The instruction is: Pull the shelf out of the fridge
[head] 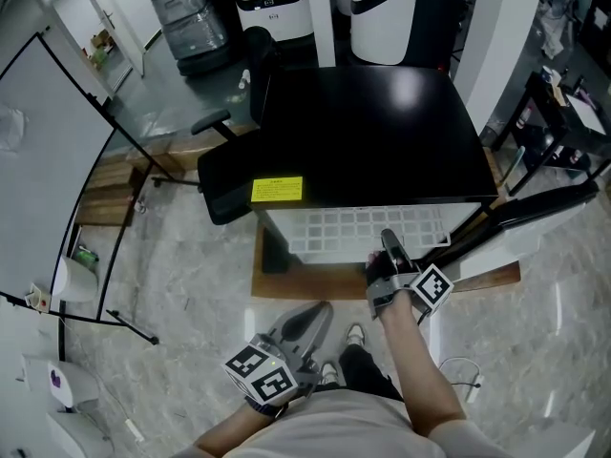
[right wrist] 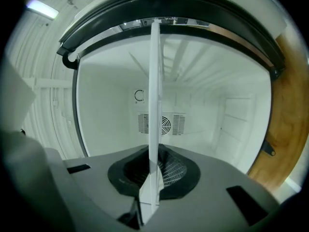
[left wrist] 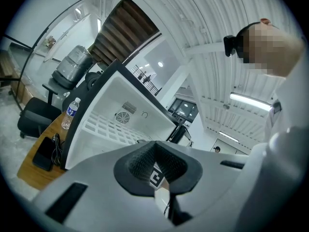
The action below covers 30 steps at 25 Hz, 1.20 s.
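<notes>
The shelf (head: pixel 368 229) juts partway out of the fridge (head: pixel 372 132) at the middle of the head view. Its front edge runs left to right, so the way out probably lies straight down the frame, toward the person. The right tongs (head: pixel 389 246) are on that edge, clamped narrow on the thin panel, which shows edge-on between their pads (right wrist: pixel 155 105). The right forearm reaches up from the lower middle. The left tongs (head: pixel 310 318) hang closed and empty at lower left, well apart from the shelf.

Left tongs (head: pixel 318 311), right tongs (head: pixel 389 239) — grey
Black ribbed pads (left wrist: pixel 140 161), black-and-white marker cubes (head: pixel 260 372); pale shirt (head: pixel 334 429), dark trousers (head: pixel 369 372).
</notes>
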### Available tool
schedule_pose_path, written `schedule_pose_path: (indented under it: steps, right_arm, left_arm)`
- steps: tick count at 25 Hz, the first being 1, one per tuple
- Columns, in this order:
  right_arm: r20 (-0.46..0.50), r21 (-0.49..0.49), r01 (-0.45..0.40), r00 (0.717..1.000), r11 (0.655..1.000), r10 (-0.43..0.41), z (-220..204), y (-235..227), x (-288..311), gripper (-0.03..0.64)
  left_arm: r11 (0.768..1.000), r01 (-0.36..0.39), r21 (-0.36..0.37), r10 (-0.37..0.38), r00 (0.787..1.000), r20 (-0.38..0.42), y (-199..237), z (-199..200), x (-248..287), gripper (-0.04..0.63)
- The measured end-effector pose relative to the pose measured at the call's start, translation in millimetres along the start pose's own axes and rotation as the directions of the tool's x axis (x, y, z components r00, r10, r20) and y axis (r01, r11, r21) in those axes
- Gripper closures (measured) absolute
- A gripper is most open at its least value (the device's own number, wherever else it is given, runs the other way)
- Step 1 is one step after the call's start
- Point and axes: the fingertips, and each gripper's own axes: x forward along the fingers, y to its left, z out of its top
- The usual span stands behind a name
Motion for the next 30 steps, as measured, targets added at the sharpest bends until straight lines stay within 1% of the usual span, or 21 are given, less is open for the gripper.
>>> schedule_pose_path:
  steps: [3,8,13,16,19,23,30]
  right_arm:
    - [-0.003,-0.001,0.008,1.0,1.0,-0.008,-3.9,-1.4,-11.7,0.574]
    - [-0.004,0.001,0.002,1.0,1.0,-0.002,-9.1,1.0,-26.9,0.574]
    - [0.001,0.017,0.009,1.0,1.0,-0.009,-12.0,6.6,-33.0,0.574]
    - [0.004,0.018,0.004,1.0,1.0,-0.004,-17.4,6.3,-46.2,0.574]
    - [0.002,0.013,0.008,1.0,1.0,-0.008,-21.3,4.9,-55.7,0.574]
    - [-0.009,0.002,0.005,1.0,1.0,-0.005,-25.0,7.9,-64.1,0.574]
    - [-0.019,0.001,-0.007,1.0,1.0,0.007,-33.4,9.2,-86.8,0.574]
  left_arm:
    - [1.0,0.018,0.015,-0.018,1.0,-0.005,-6.5,-5.2,-5.7,0.589]
    - [0.999,0.033,0.018,-0.033,0.999,-0.007,-17.3,-10.4,-14.3,0.589]
    - [0.999,0.046,0.023,-0.046,0.999,-0.012,-26.1,-7.9,-20.0,0.589]
    - [0.999,0.045,0.024,-0.045,0.999,-0.006,-31.9,-13.7,-31.3,0.589]
    - [0.999,0.038,0.024,-0.038,0.999,-0.005,-35.4,-15.3,-39.3,0.589]
    - [0.998,0.059,0.037,-0.058,0.998,-0.005,-41.0,-16.7,-44.3,0.589]
    - [0.996,0.078,0.037,-0.077,0.997,-0.012,-49.7,-25.6,-52.0,0.589]
